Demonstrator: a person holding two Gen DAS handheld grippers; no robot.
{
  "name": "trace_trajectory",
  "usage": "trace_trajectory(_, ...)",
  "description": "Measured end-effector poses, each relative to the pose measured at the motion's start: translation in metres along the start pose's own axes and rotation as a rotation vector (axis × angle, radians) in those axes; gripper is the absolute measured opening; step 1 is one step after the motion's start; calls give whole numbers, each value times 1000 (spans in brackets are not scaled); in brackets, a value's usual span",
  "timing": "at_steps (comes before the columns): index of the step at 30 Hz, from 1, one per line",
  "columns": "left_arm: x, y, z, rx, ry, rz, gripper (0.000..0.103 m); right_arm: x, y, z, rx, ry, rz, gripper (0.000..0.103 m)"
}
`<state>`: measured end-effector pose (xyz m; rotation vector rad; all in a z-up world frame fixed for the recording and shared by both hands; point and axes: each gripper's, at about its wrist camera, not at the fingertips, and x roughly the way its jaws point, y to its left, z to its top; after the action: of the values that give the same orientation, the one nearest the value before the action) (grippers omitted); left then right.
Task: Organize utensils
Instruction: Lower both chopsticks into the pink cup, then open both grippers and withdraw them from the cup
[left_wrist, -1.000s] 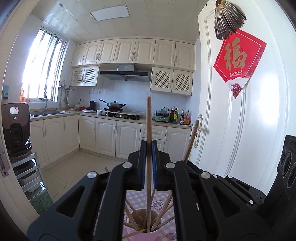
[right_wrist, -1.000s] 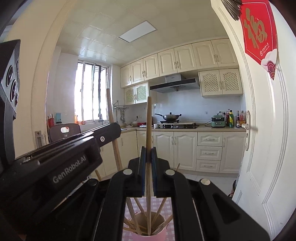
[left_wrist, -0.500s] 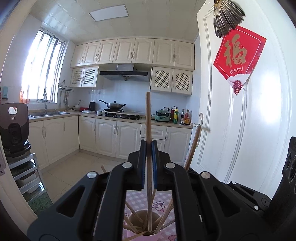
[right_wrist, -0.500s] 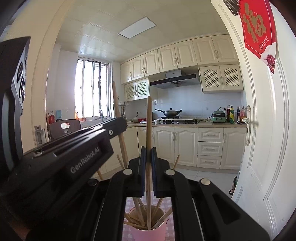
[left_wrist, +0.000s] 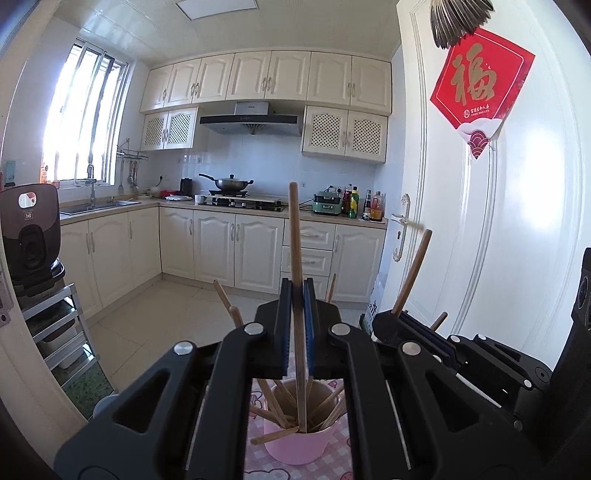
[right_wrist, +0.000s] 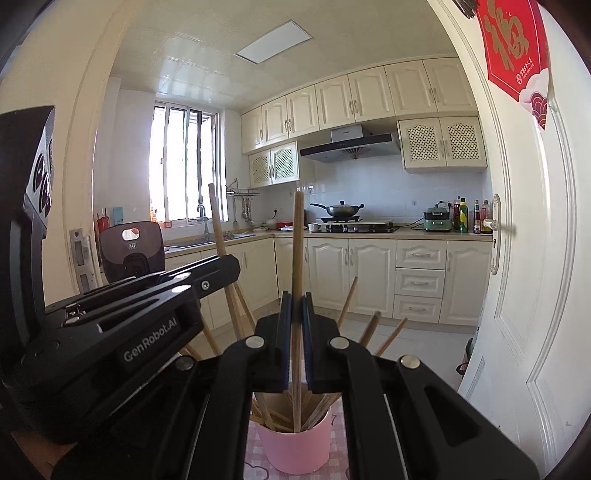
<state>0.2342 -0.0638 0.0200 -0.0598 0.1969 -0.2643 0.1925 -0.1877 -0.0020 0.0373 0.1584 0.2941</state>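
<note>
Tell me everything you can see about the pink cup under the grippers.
The pink cup is a round, open-topped holder, plain and matte, perhaps plastic or ceramic. It stands upright on a pink checked cloth and holds many wooden chopsticks that lean out against its rim. The chopstick in the left gripper reaches down inside it, as does the one in the right gripper. Neither gripper touches the cup.
</note>
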Motion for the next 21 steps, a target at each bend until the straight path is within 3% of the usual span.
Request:
trace_trajectory(15,5,8,-29,19,127,-12,10,0,3,-12,-10,70,5,4)
trace_trajectory(16,4,10,-30,18,134,-7,18,1,3,-13,-12,79,3,4)
trace_trajectory(17,3,11,-30,15,136,0,36,3,3,-15,-12,90,2,4)
trace_trajectory(19,-3,13,-30,9,108,33,56,3,-1,-16,12,98,-4,6)
trace_trajectory(21,-9,16,-30,15,94,22,58,3,-4,-18,32,109,-6,6)
